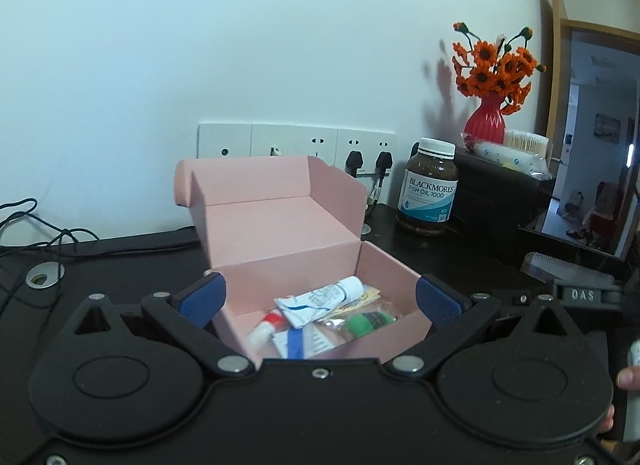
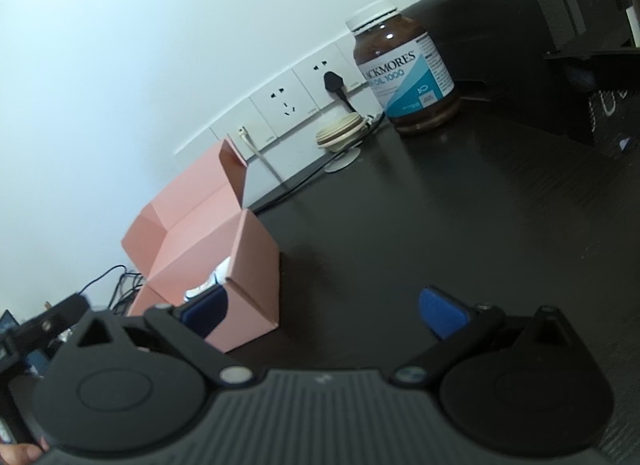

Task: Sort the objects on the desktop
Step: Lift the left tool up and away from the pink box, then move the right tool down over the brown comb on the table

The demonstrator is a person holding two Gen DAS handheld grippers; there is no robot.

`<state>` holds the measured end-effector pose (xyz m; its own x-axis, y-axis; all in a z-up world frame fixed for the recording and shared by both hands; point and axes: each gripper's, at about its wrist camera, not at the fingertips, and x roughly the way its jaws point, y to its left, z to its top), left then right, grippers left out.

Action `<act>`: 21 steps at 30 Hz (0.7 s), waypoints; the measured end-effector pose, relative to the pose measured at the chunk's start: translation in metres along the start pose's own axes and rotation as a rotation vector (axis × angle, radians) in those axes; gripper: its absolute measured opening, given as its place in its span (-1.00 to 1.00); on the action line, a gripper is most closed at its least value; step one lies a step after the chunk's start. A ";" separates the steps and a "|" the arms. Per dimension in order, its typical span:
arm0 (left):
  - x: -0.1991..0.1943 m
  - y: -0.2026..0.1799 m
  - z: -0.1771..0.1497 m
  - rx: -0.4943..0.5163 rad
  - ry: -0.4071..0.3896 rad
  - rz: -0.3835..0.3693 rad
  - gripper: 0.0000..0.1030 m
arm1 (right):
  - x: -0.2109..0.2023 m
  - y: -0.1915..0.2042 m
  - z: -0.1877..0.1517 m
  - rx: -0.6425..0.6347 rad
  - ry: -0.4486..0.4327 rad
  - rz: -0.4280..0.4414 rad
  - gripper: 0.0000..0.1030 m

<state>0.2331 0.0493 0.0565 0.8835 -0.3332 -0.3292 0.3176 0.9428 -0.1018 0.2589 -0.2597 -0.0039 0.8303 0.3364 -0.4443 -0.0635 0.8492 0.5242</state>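
Observation:
A pink cardboard box [image 1: 280,225] stands open on the dark desk, its lid up against the wall. Inside lie a white tube [image 1: 320,299], a red-capped tube [image 1: 266,327], a green-topped item in a clear bag [image 1: 360,323] and other small packets. My left gripper [image 1: 320,299] hovers open just in front of the box, its blue pads to either side of the box's front. In the right wrist view the pink box [image 2: 224,261] sits to the left. My right gripper [image 2: 324,313] is open and holds nothing, its left pad beside the box's corner.
A brown fish oil bottle [image 1: 430,187] stands at the back right, also seen as the bottle [image 2: 408,69]. A red vase of orange flowers [image 1: 486,121] sits on a black unit [image 1: 500,193]. Wall sockets [image 1: 296,143] with plugs and cables [image 1: 40,233] run behind. A coiled cable [image 2: 340,131] lies by the wall.

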 end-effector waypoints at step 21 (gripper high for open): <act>-0.027 0.041 -0.033 0.043 -0.025 -0.043 1.00 | 0.007 0.022 -0.004 -0.127 0.012 -0.131 0.99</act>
<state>0.2107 0.0970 0.0305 0.8771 -0.3739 -0.3016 0.3691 0.9264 -0.0750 0.2611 -0.2368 0.0012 0.8296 0.2240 -0.5115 -0.0256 0.9303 0.3659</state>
